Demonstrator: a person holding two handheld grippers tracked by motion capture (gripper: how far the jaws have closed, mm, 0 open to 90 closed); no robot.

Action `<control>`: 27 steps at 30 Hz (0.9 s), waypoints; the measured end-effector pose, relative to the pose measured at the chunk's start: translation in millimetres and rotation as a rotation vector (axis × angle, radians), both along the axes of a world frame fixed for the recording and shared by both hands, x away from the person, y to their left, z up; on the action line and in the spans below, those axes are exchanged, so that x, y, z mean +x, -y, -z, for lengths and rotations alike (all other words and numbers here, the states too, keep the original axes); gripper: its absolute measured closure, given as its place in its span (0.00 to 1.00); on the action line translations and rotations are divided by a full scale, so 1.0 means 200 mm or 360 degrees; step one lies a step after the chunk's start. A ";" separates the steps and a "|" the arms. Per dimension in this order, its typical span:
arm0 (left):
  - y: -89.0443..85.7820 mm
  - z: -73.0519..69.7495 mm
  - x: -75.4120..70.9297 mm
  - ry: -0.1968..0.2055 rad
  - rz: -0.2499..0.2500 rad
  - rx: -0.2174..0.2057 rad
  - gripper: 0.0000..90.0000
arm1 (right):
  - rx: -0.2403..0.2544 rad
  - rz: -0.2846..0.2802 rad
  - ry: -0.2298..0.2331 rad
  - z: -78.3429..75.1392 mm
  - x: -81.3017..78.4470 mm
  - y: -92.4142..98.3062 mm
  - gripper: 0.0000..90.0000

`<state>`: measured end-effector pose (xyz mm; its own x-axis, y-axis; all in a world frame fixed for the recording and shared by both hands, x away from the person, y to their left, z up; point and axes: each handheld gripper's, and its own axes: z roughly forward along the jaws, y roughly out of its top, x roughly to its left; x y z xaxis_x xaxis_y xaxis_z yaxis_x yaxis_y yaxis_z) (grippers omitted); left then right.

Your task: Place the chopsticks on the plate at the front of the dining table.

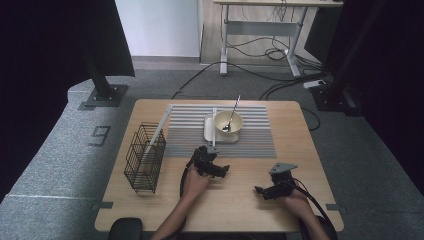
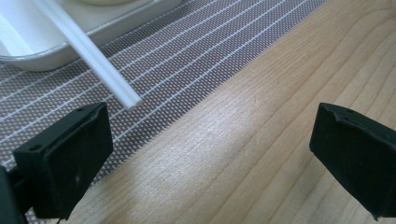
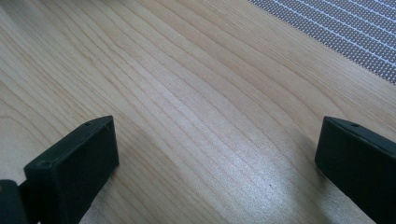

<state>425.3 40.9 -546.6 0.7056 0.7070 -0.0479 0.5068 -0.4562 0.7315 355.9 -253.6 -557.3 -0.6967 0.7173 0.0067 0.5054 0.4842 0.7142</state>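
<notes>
The left tool (image 1: 216, 169) hovers near the middle of the tabletop (image 1: 240, 200), at the near edge of the striped mat (image 1: 250, 135). Its jaws stand wide apart and hold nothing. Just ahead of them lies the near end of a white stick (image 2: 100, 65), which rests across the white tray (image 1: 210, 134) and reaches out over the mat. A cream bowl (image 1: 228, 121) with a spoon (image 1: 233, 114) in it sits on that tray. The right tool (image 1: 261, 190) hangs over bare wood toward the near right corner, jaws wide apart and empty. A black wire basket (image 1: 145, 157) stands by the left edge with another white stick (image 1: 159, 127) leaning in it.
</notes>
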 end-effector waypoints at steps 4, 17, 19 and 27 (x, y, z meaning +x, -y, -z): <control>0.00 0.00 0.01 -0.0016 -0.0001 -0.0003 0.00 | 0.0000 0.0000 0.0001 0.00 0.00 0.00 0.00; 0.03 0.01 0.01 -0.0017 0.0039 0.0032 0.00 | 0.0000 0.0000 0.0001 0.00 0.00 0.00 0.00; 0.03 0.01 0.01 -0.0016 0.0039 0.0033 0.00 | 0.0000 0.0000 0.0001 0.00 0.00 0.00 0.00; 0.02 0.00 0.01 -0.0005 0.0037 0.0003 0.00 | 0.0000 0.0000 0.0000 0.00 0.00 0.00 0.00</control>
<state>426.8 36.6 -546.0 0.7217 0.6905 -0.0489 0.4981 -0.4691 0.7293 355.9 -253.6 -557.3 -0.6966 0.7174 0.0067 0.5054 0.4841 0.7143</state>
